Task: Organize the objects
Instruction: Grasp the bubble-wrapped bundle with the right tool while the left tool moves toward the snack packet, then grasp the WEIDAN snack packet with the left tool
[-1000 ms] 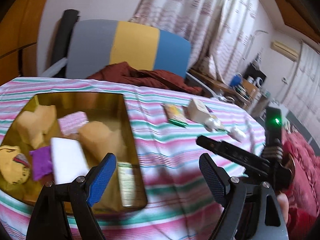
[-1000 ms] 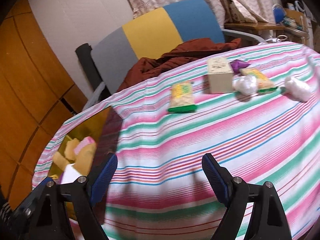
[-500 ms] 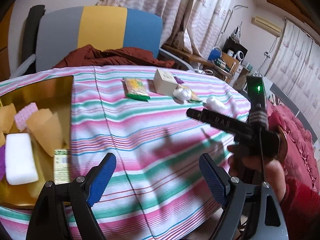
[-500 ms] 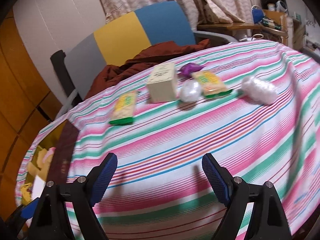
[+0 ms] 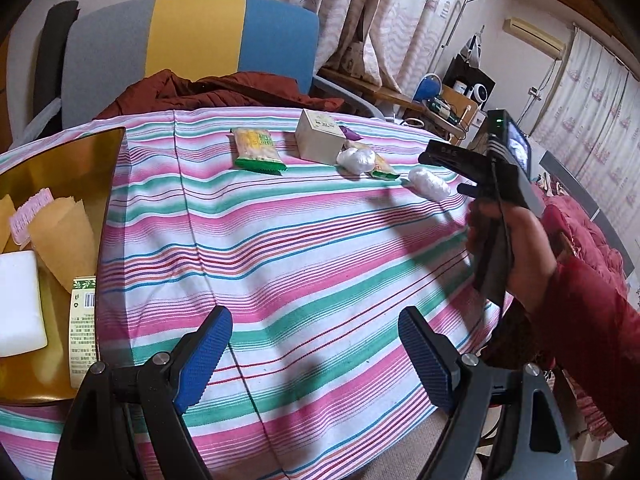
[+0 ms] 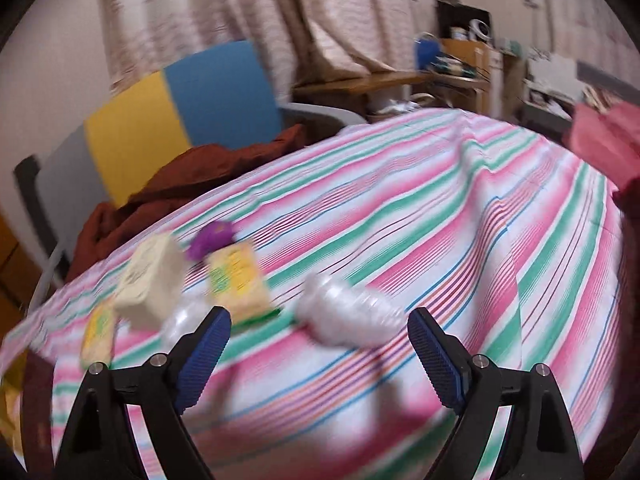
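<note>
in the right wrist view we see the nearest white wrapped bundle lying on the striped tablecloth just beyond the right gripper, a little ahead of the gap between its 2 blue pads and not touching either. to its left lie a yellow snack packet, a second white bundle, a cream box, a purple wrapper behind them, and another yellow packet (all blurred, so we cannot read finer detail).

from the left wrist view the same cluster sits at the far side of the table: green-edged snack packet, cream box, white bundles and. the gold tray at the left edge holds a white block, tan pieces and a pink item.

the person's right hand, in a red sleeve, holds the right gripper's handle, angled down toward the far bundle.

the right gripper's jaws are opening and stand wide, with nothing between them. the left gripper hangs over bare cloth, its fingers also spread wide and empty.
</note>
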Demonstrator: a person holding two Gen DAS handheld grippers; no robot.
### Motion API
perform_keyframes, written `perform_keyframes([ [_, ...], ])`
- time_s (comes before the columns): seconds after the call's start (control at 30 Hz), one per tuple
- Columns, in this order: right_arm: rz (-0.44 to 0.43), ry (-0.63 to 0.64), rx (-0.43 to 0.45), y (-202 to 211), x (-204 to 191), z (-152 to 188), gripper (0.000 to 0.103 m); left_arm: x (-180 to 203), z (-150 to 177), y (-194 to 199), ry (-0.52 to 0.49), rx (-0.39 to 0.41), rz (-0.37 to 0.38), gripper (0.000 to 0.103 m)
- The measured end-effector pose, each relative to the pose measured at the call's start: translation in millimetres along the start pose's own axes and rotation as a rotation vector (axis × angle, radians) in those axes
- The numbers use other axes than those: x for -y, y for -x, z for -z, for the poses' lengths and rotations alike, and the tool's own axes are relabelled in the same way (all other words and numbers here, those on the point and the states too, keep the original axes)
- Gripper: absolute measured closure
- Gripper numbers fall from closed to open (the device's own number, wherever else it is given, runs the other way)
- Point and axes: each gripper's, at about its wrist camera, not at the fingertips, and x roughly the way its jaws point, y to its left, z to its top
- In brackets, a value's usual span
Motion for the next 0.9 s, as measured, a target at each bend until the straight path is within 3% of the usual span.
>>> perform_keyframes([
  [0.17, 0.050, 0.047, -0.026, -33, 0, -5, 0.012, -1, -2, -4, -0.004, -0.011, -0.012, 0.016],
  [0.23, 0.030, 0.009, -0.074, -46, 7, -6, 0.013, -1, -4, -6, -0.004, -0.013, -0.014, 0.016],
  [0.33, 0.025, -0.023, -0.088, -49, 14, -2, 0.021, -1, -11, -14, 0.001, -0.023, -0.011, 0.016],
  [0.4, 0.020, -0.019, -0.076, -48, 13, 0, 0.034, -2, -16, -18, 0.010, -0.024, -0.009, 0.016],
  [0.47, 0.008, -0.009, -0.074, -48, 11, 1, 0.037, -3, -25, -23, 0.019, -0.019, -0.010, 0.016],
  [0.9, -0.023, 0.019, -0.054, -46, 6, 8, 0.039, -14, -89, -77, 0.050, -0.024, -0.136, 0.016],
])
